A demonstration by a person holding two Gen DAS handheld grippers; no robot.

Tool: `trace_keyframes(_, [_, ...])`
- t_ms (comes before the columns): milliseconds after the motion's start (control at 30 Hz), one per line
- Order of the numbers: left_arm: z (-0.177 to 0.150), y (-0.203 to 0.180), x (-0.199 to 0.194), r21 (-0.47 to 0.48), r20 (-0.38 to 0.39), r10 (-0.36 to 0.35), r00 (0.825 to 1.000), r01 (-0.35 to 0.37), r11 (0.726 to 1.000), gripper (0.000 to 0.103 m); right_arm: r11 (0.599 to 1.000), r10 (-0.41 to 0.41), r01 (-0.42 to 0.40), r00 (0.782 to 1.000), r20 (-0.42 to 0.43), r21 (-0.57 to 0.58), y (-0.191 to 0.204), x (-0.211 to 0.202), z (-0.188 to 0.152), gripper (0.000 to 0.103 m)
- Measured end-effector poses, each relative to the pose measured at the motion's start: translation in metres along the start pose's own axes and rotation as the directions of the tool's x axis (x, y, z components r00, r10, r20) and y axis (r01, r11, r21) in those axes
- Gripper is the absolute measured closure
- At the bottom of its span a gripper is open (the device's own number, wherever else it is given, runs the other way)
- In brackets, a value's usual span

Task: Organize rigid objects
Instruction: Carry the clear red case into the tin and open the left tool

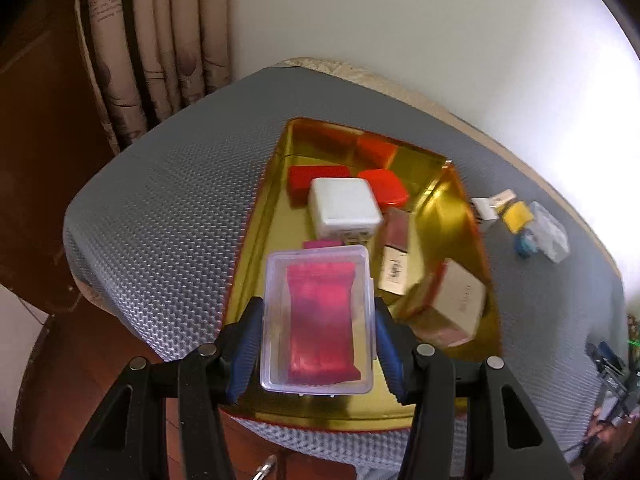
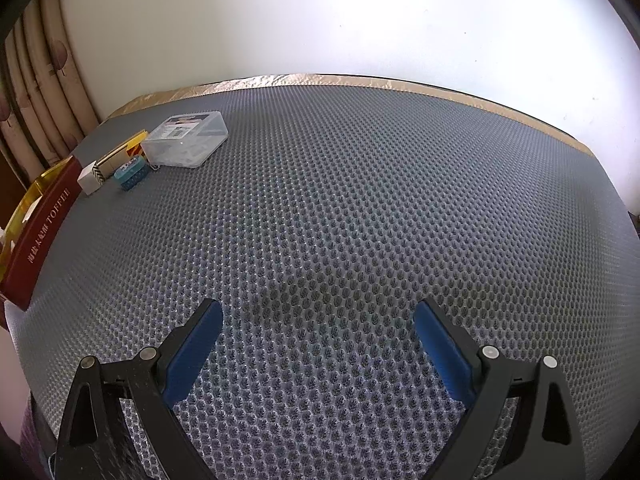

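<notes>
My left gripper is shut on a clear plastic box with a pink packet inside, held above the near end of a gold tin. In the tin lie red boxes, a white charger and beige cartons. My right gripper is open and empty above the grey mat. In the right wrist view a clear plastic case, a white block, a small blue item and a yellow item lie at far left beside the tin's dark red wall.
The grey textured mat covers the table. A white wall stands behind it and curtains hang at the left. The same loose items lie right of the tin in the left wrist view. Wooden floor shows below the table's near edge.
</notes>
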State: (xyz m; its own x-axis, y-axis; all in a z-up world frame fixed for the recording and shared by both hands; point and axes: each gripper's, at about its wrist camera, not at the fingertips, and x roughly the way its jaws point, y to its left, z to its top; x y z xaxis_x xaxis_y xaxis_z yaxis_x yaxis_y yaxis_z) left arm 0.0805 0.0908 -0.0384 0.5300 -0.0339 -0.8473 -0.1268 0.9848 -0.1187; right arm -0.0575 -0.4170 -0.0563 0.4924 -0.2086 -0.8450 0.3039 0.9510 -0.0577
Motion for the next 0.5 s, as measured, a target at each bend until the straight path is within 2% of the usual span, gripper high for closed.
trace_keyframes(167, [-0.003, -0.002, 0.01, 0.024, -0.027, -0.001, 1.0, 0.002, 1.0, 0.048, 1.0, -0.002, 0.002, 1.0, -0.01, -0.015, 0.003, 0.001, 0.002, 0.006])
trace_keyframes(267, [-0.005, -0.002, 0.015, 0.031, -0.048, -0.006, 0.999, 0.007, 0.999, 0.048, 0.997, 0.051, -0.051, 0.999, -0.011, -0.057, 0.012, 0.0, 0.011, 0.006])
trace_keyframes(433, [-0.008, -0.005, 0.011, 0.025, -0.055, -0.023, 0.998, 0.024, 0.999, 0.047, 0.963, 0.124, -0.122, 0.992, -0.008, -0.242, 0.055, 0.001, 0.058, 0.005])
trace_keyframes(500, [-0.008, -0.006, 0.007, 0.018, -0.054, -0.019, 0.998, 0.02, 1.0, 0.047, 0.932, 0.155, -0.153, 0.988, -0.02, -0.328, 0.075, 0.007, 0.082, 0.005])
